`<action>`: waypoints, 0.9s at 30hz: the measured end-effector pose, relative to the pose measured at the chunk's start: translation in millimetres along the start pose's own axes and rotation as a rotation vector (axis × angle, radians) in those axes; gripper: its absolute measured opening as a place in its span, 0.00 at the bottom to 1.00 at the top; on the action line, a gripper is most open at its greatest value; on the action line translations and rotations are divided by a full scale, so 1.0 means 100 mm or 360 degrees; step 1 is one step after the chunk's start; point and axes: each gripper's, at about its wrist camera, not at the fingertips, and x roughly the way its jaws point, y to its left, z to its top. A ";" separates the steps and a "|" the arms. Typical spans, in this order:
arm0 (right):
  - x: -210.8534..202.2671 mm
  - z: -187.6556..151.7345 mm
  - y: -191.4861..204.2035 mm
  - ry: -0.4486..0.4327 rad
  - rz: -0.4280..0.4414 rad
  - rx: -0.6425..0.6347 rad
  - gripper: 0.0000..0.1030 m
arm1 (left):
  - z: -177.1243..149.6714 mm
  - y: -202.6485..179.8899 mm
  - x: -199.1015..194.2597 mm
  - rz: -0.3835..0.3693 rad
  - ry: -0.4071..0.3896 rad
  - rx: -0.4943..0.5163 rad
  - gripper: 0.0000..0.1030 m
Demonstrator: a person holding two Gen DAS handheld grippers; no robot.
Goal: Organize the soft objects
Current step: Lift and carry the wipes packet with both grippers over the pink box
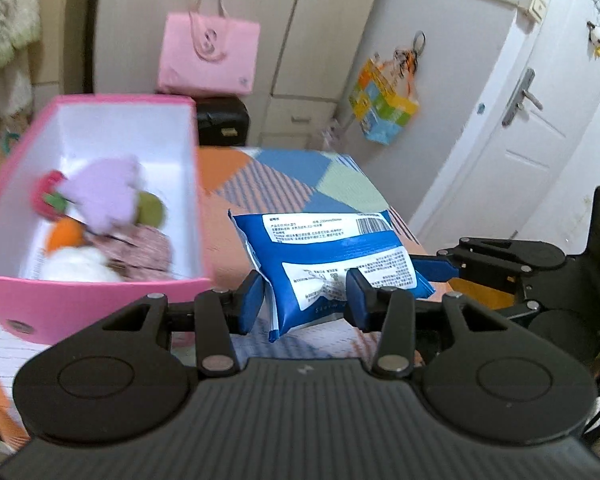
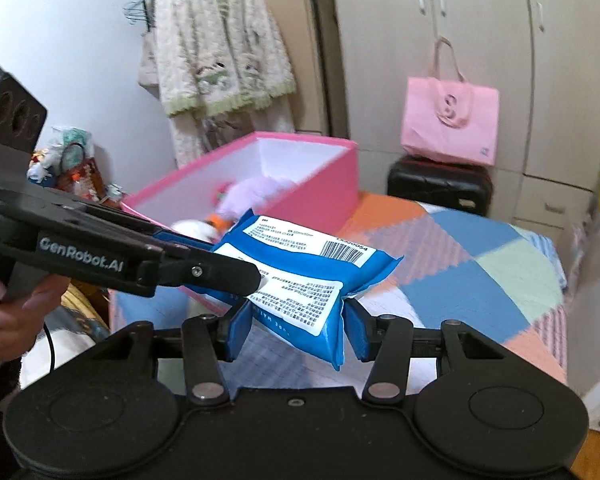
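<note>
A blue wipes pack (image 1: 328, 264) with white labels is held above the bed by both grippers. My left gripper (image 1: 304, 300) is shut on one end of the pack. My right gripper (image 2: 296, 332) is shut on the other end of the same pack (image 2: 300, 280). The left gripper's arm (image 2: 100, 248) reaches in from the left in the right wrist view. A pink box (image 1: 80, 304) with white inside stands left of the pack and holds several soft toys: a purple plush (image 1: 104, 196), an orange one, a white one and a green ball.
A patchwork bedspread (image 1: 300, 172) covers the bed under the pack. A pink tote bag (image 2: 450, 120) sits on a black case (image 2: 440, 186) by the wardrobe. A white door (image 1: 520, 120) is at the right. A fluffy cardigan (image 2: 220, 40) hangs on the wall.
</note>
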 end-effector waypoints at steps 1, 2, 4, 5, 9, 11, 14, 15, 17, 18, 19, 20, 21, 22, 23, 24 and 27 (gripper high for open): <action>0.02 0.05 0.08 -0.0013 -0.0002 -0.0020 0.54 | 0.01 0.04 -0.07 0.0019 -0.0031 0.0002 0.42; 0.03 0.10 0.16 -0.0030 -0.0002 -0.0045 0.54 | 0.01 0.07 -0.14 0.0038 -0.0060 0.0002 0.42; 0.07 0.21 0.27 -0.0055 0.0016 -0.0081 0.54 | 0.03 0.17 -0.29 0.0071 -0.0121 0.0000 0.42; 0.09 0.26 0.31 -0.0067 0.0032 -0.0077 0.54 | 0.06 0.21 -0.33 0.0083 -0.0141 -0.0005 0.43; 0.21 0.44 0.48 -0.0115 0.0096 -0.0112 0.56 | 0.15 0.41 -0.48 0.0127 -0.0203 -0.0040 0.44; 0.29 0.52 0.54 -0.0124 0.0118 -0.0137 0.56 | 0.20 0.51 -0.52 0.0157 -0.0231 -0.0046 0.44; 0.44 0.68 0.60 -0.0123 0.0151 -0.0158 0.56 | 0.27 0.66 -0.55 0.0179 -0.0262 -0.0068 0.44; 0.49 0.73 0.61 -0.0121 0.0158 -0.0171 0.57 | 0.29 0.71 -0.54 0.0184 -0.0266 -0.0076 0.44; 0.59 0.80 0.65 -0.0120 0.0165 -0.0190 0.57 | 0.35 0.80 -0.50 0.0200 -0.0248 -0.0094 0.45; 0.64 0.83 0.65 -0.0113 0.0170 -0.0200 0.57 | 0.38 0.83 -0.46 0.0209 -0.0234 -0.0077 0.45; 0.69 0.85 0.65 -0.0105 0.0172 -0.0206 0.57 | 0.41 0.85 -0.43 0.0217 -0.0221 -0.0062 0.45; 0.75 0.87 0.65 -0.0097 0.0169 -0.0211 0.57 | 0.45 0.90 -0.38 0.0227 -0.0202 -0.0061 0.45; 0.79 0.89 0.65 -0.0089 0.0171 -0.0211 0.57 | 0.48 0.93 -0.34 0.0234 -0.0189 -0.0066 0.45; 0.86 0.91 0.63 -0.0075 0.0181 -0.0202 0.57 | 0.51 0.98 -0.30 0.0244 -0.0189 -0.0080 0.45; 0.91 0.93 0.61 -0.0063 0.0192 -0.0193 0.57 | 0.51 1.03 -0.28 0.0253 -0.0187 -0.0105 0.45; 0.97 0.95 0.58 -0.0058 0.0205 -0.0195 0.57 | 0.53 1.08 -0.23 0.0254 -0.0175 -0.0136 0.45; 1.15 0.98 0.50 -0.0023 0.0246 -0.0179 0.57 | 0.50 1.18 -0.14 0.0261 -0.0145 -0.0170 0.45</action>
